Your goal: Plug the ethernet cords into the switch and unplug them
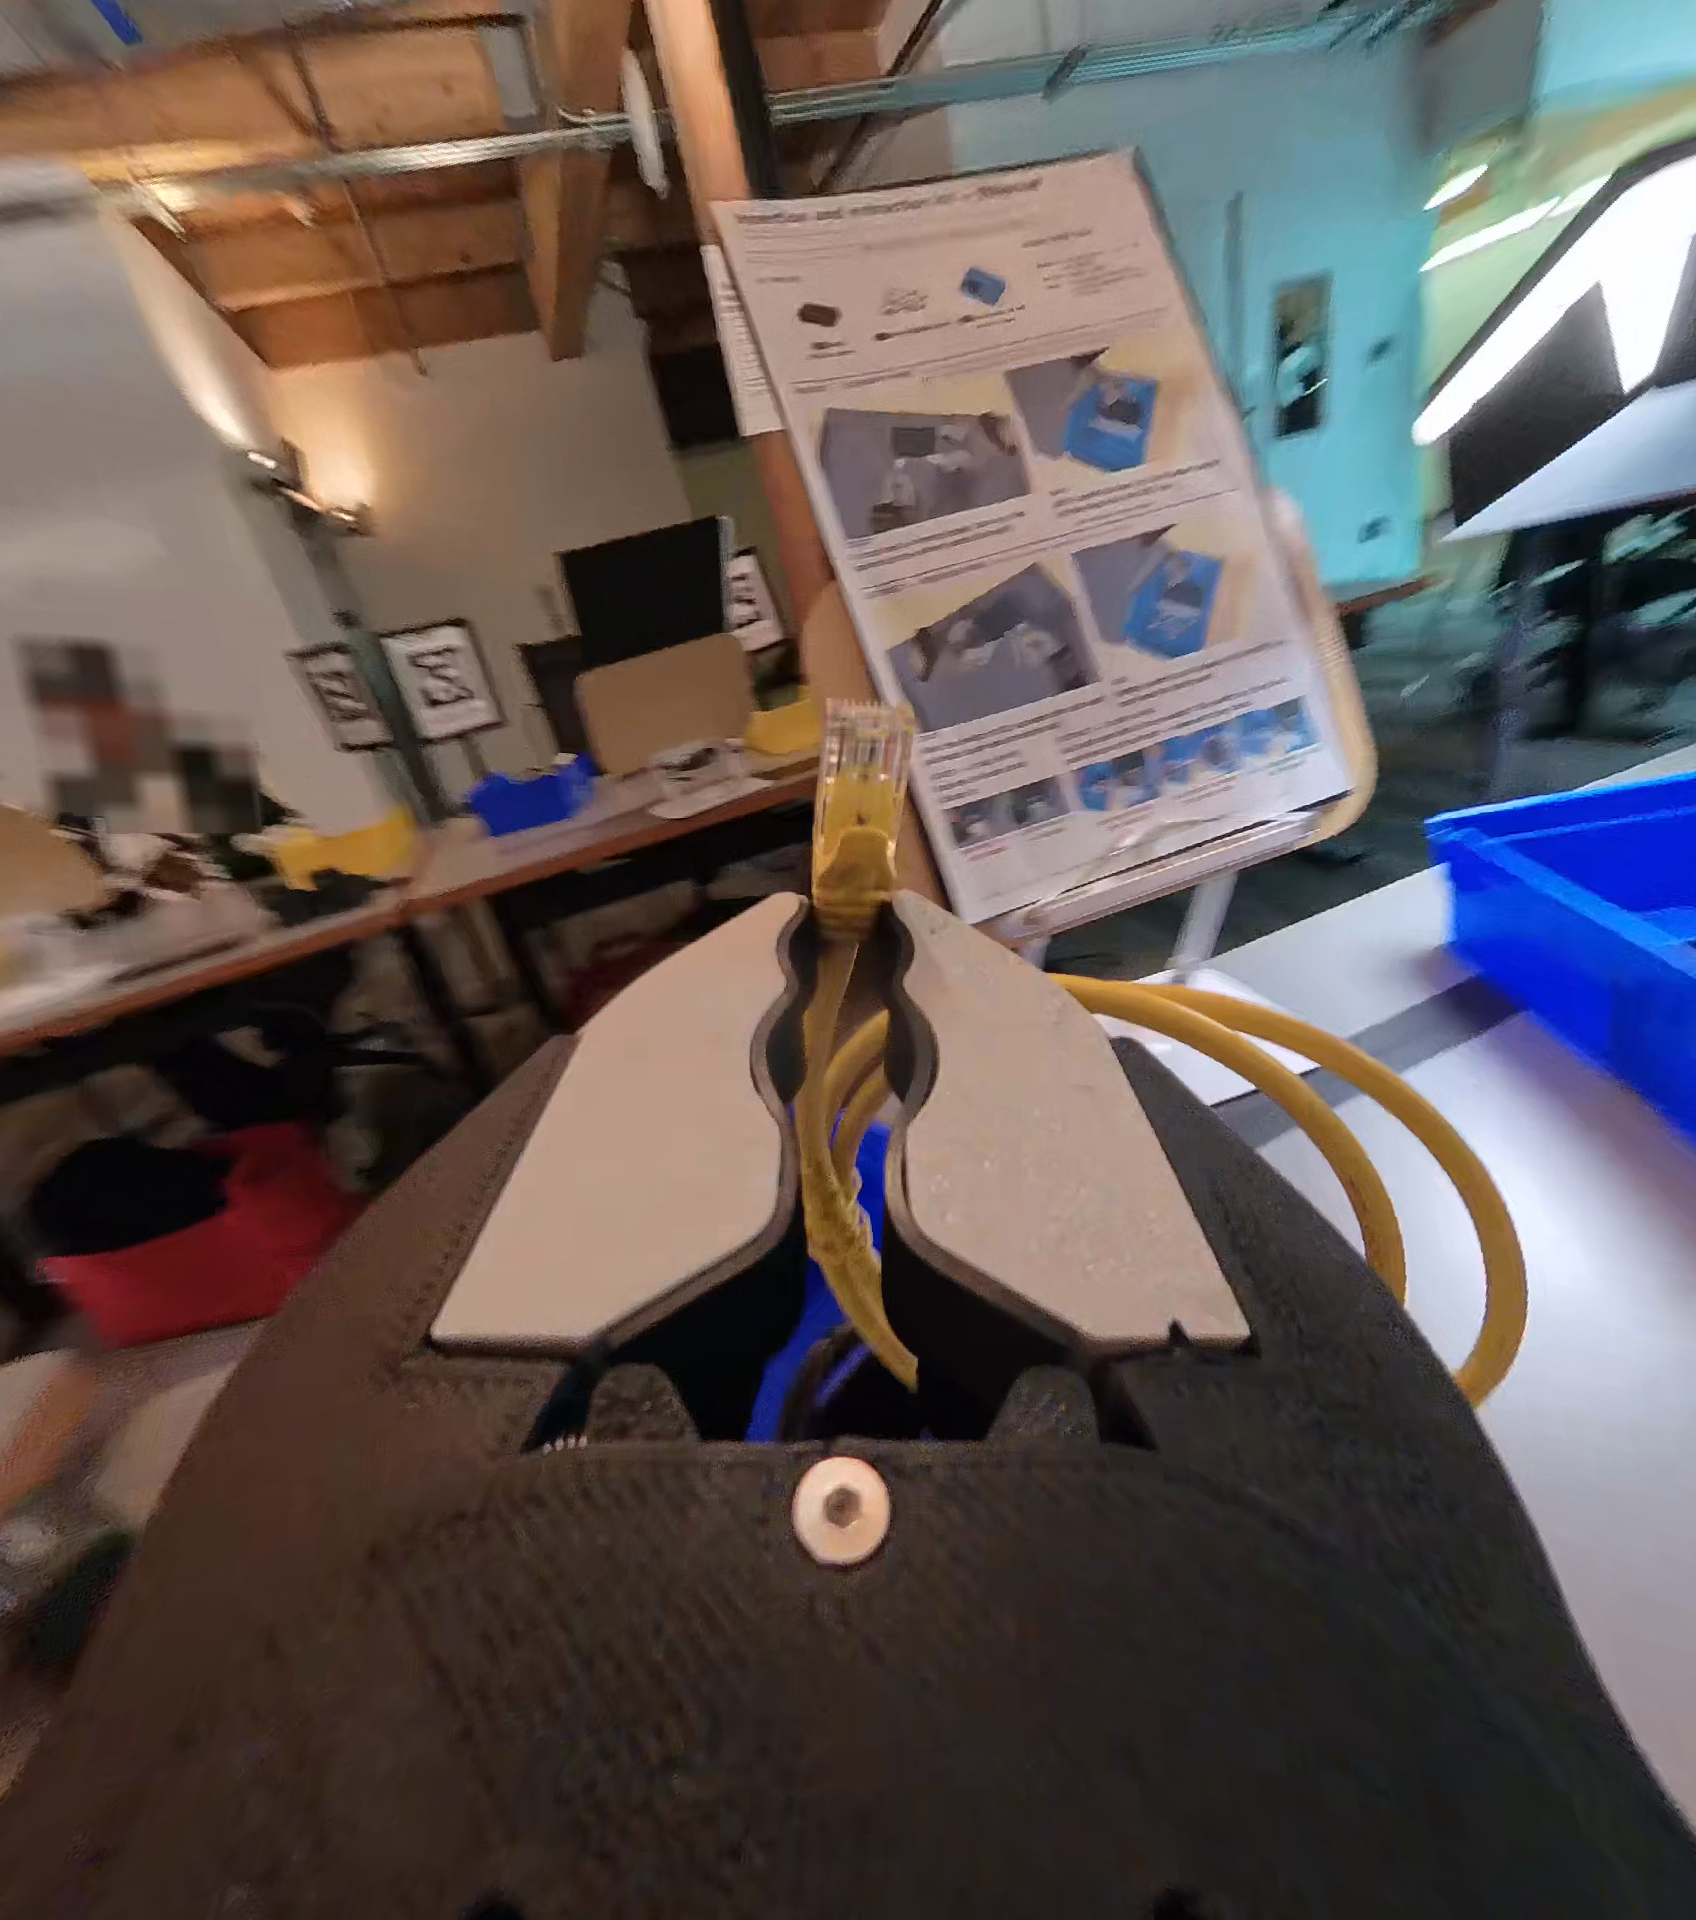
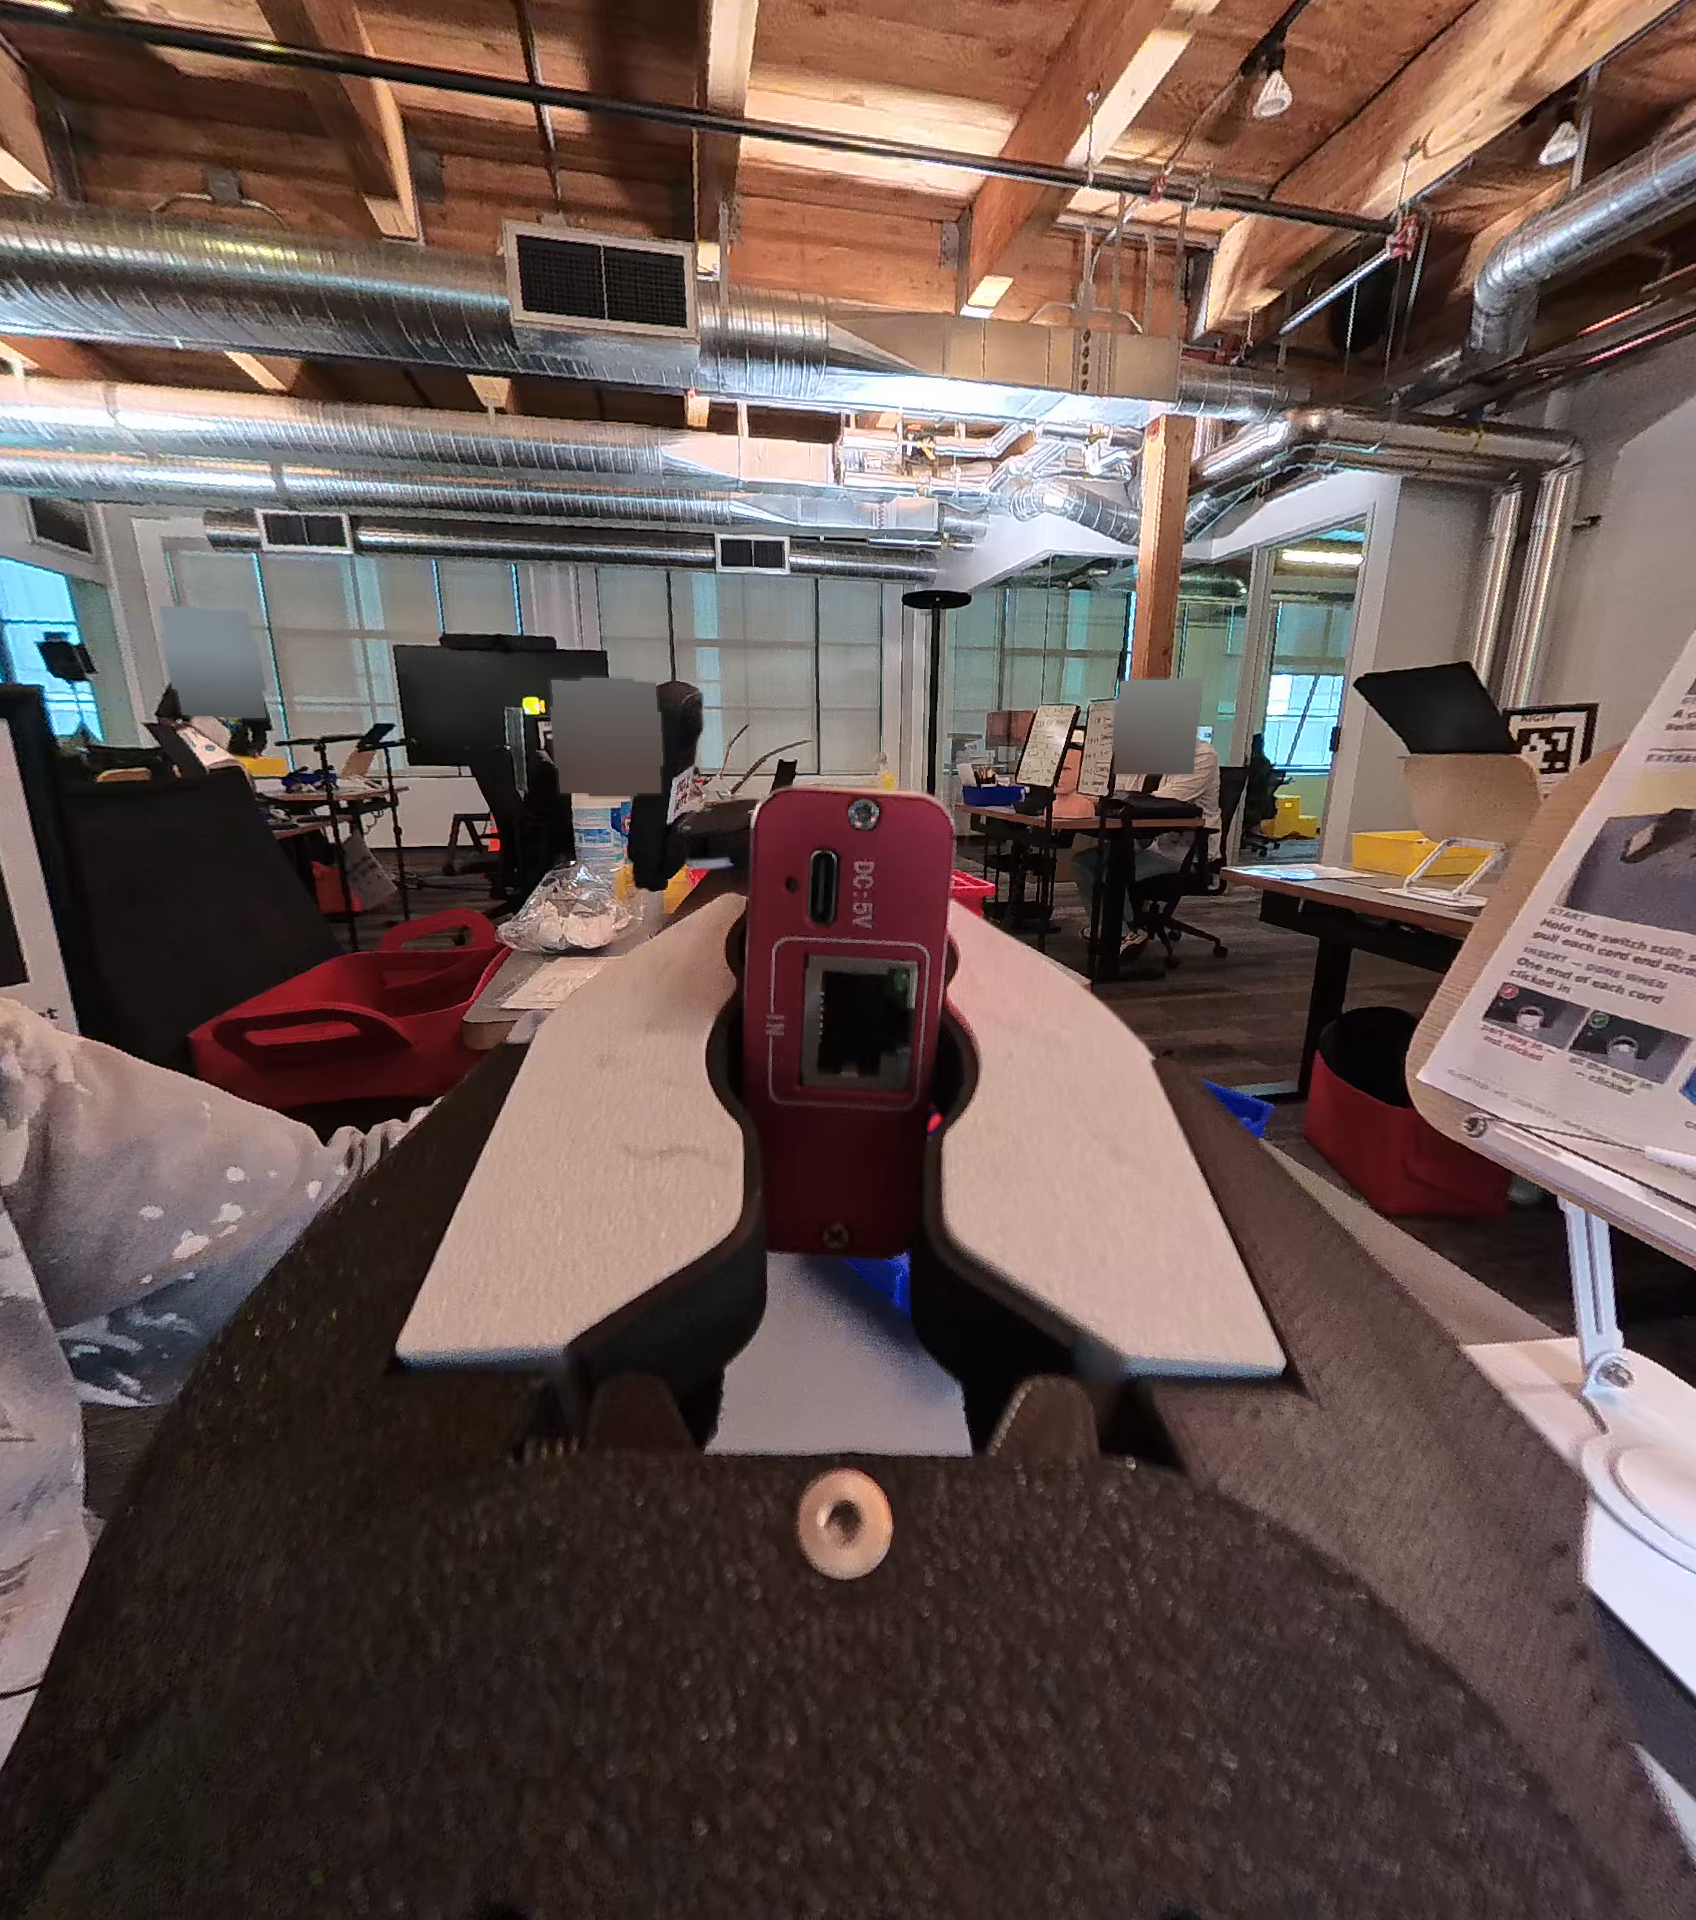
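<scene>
In the left wrist view my left gripper (image 1: 850, 920) is shut on a yellow ethernet cord (image 1: 1384, 1122) just behind its plug (image 1: 865, 764). The clear plug tip sticks up past the fingertips, and the cord loops off to the right over the white table. In the right wrist view my right gripper (image 2: 844, 925) is shut on a small red switch (image 2: 849, 997), held upright between the fingers. The switch's end face points at the camera, with an empty ethernet port (image 2: 859, 1023) and a small oval port above it. Neither view shows the other gripper.
A blue bin (image 1: 1633, 977) sits on the white table (image 1: 1592, 1403) at the right. An instruction sheet on a stand (image 1: 1041, 520) rises behind the plug; it also shows in the right wrist view (image 2: 1644, 935). A patterned sleeve (image 2: 13, 1195) is at the left. Desks, red baskets and seated people fill the room behind.
</scene>
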`<state>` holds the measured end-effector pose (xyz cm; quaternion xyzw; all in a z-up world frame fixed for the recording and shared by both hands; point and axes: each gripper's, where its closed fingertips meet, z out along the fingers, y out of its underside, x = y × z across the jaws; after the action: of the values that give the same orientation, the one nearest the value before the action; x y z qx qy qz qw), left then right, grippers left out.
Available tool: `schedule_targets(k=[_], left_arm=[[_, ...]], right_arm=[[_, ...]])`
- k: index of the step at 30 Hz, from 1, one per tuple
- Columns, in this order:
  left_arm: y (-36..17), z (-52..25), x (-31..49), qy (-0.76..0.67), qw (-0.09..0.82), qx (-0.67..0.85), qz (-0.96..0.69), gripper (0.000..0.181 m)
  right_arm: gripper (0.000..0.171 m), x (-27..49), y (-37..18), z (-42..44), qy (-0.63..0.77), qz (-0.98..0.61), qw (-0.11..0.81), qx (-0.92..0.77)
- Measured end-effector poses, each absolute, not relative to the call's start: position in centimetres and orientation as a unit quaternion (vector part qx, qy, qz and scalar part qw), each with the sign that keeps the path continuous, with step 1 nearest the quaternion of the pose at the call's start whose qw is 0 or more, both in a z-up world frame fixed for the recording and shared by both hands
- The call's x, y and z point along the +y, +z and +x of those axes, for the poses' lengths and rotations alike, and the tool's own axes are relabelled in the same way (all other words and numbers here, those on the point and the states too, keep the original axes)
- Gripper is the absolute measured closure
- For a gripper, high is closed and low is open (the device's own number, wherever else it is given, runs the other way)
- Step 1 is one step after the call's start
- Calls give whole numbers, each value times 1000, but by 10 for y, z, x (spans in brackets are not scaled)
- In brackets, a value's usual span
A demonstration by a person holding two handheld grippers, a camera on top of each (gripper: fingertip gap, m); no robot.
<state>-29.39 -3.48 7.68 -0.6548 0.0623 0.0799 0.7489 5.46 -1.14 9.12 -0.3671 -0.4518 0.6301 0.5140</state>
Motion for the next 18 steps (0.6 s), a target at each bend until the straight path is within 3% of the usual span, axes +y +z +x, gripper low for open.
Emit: schedule_targets(k=[5,10,14,18], left_arm=[[103,-270,-57,-220,787,59,-573,171],[110,-245,-71,-362,754,113,-537,171],[88,-193,-67,-401,678,213,-578,170],[53,-108,-71,-478,546,349,-593,170]], right_arm=[[143,-13,84,47,626,-375,507,-460],[142,-14,79,41,626,-379,499,-464],[142,-18,77,43,624,-362,499,-479],[143,-26,68,49,599,-343,493,-531]])
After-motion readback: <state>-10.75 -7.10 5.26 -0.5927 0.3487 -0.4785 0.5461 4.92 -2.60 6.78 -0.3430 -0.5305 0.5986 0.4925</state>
